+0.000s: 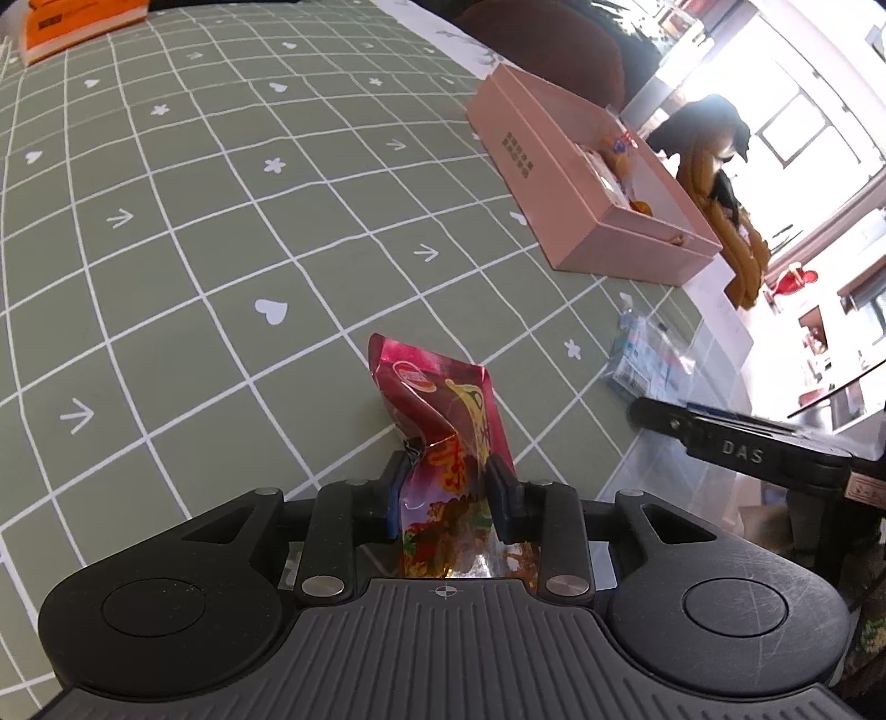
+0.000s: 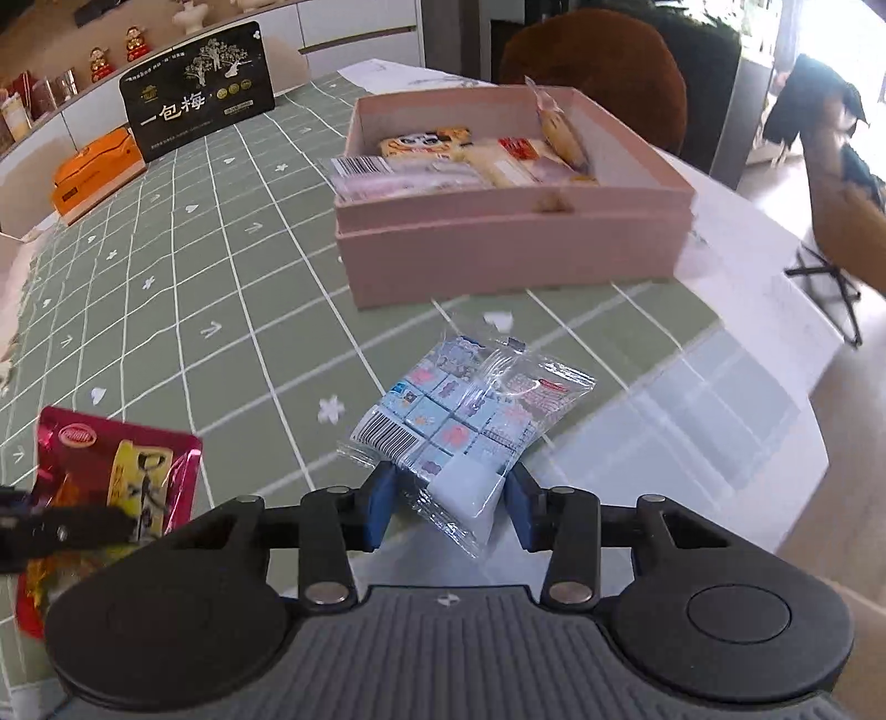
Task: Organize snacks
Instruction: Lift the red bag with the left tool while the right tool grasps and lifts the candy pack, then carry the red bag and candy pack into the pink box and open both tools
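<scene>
My left gripper [image 1: 446,476] is shut on a red snack packet [image 1: 443,410], which crumples between the pads and rests on the green grid tablecloth. The same packet shows at lower left in the right wrist view [image 2: 119,465]. My right gripper [image 2: 451,498] has its blue pads on either side of a clear packet of blue-wrapped sweets [image 2: 459,421] lying near the cloth's edge; a small gap shows on each side. That packet also shows in the left wrist view [image 1: 648,354]. An open pink box [image 2: 509,243] holds several snacks; it appears too in the left wrist view [image 1: 581,183].
A black standing sign [image 2: 199,88] and an orange box [image 2: 94,171] stand at the far end of the table. The orange box also shows in the left wrist view [image 1: 77,22]. A brown chair [image 2: 598,61] stands behind the pink box. The table's white edge [image 2: 720,387] lies to the right.
</scene>
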A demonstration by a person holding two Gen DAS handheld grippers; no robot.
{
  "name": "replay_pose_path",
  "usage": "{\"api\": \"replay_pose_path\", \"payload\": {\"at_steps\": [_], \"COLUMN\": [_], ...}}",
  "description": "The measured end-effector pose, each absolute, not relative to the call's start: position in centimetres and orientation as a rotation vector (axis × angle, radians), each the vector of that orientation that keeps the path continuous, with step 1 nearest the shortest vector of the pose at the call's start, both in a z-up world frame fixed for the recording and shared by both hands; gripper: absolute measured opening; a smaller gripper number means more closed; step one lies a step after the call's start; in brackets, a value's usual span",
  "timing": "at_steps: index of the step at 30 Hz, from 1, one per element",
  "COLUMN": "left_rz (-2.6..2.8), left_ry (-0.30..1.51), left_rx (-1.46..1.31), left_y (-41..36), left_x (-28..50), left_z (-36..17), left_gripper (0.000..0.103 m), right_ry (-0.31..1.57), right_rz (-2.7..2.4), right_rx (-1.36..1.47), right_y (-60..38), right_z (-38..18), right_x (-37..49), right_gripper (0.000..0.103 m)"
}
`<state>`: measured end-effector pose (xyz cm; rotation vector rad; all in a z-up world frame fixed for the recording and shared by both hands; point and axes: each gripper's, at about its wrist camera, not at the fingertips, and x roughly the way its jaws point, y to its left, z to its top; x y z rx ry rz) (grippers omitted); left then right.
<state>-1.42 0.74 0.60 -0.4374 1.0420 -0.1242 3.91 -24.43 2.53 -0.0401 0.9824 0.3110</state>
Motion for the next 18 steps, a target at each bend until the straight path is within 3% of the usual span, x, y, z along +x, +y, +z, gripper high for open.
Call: {"api": "replay_pose_path", "payload": {"at_steps": [1, 3, 9, 18], "left_rz": [-0.122, -0.115, -0.105, -0.104], "left_ry": [1.041, 1.037, 1.034, 1.019], "left_rx": [-0.439, -0.438, -0.408, -0.404], "left_y": [0.7, 0.6, 0.1, 0.0], "left_x": [-1.5, -1.7, -2.0, -2.2], "left_z": [0.6, 0.6, 0.8, 0.7], "left_gripper": [0.034, 0.034, 0.034, 0.035], "right_ry": [0.985, 0.985, 0.973, 1.0], "right_rz": [0.304, 0.274, 0.213, 0.062], "right_rx": [-0.014, 0.012, 0.001, 0.08], "right_y": [-24.8, -25.2, -24.3, -22.6], "right_z": [2.5, 2.4, 1.8, 1.4], "right_x": [3.8, 3.8, 4.9, 8.8], "right_gripper": [0.047, 0.063, 0.085, 0.098]}}
